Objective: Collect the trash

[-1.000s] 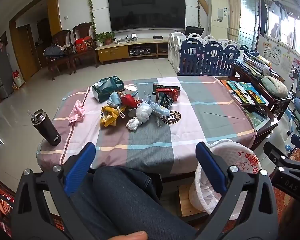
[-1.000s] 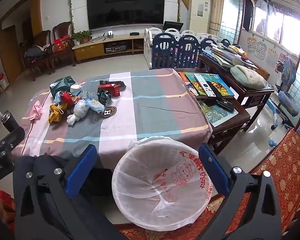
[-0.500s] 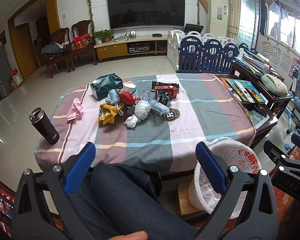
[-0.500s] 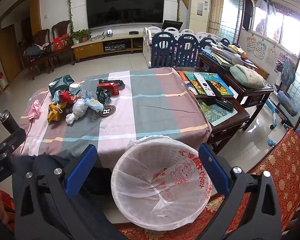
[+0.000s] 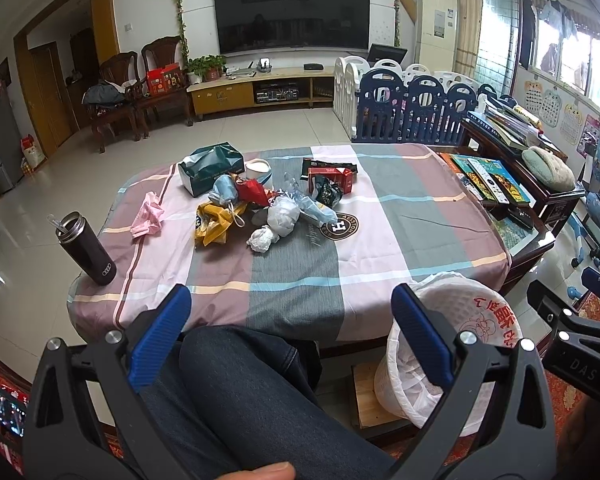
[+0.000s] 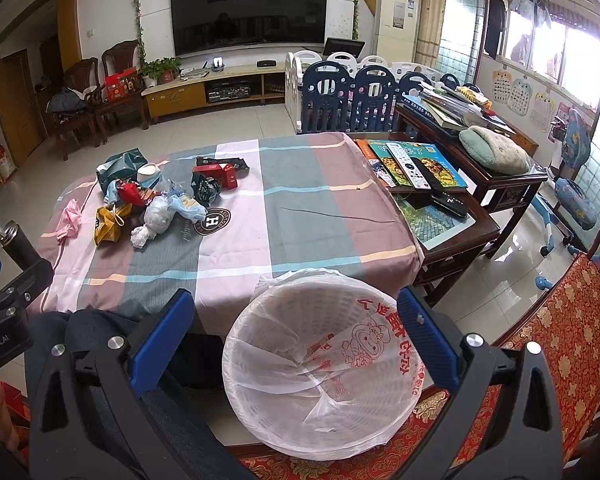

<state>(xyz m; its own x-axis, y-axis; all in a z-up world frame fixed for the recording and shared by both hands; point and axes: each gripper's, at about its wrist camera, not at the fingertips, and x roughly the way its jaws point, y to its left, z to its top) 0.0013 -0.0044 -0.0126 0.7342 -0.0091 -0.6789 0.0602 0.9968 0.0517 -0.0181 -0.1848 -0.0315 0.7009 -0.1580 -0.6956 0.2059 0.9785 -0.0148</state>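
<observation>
Right wrist: bin (image 6: 320, 364) under hand-held gripper (image 6: 296, 344)

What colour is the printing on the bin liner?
Red, on the white bin liner; clearest in the right wrist view.

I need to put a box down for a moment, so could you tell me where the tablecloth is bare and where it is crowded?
The tablecloth is bare from the round H logo across to the edge by the book-covered side table, and along the near edge above the lined bin. The far left is crowded: the trash pile, green tissue pack, pink mask and black tumbler.
</observation>
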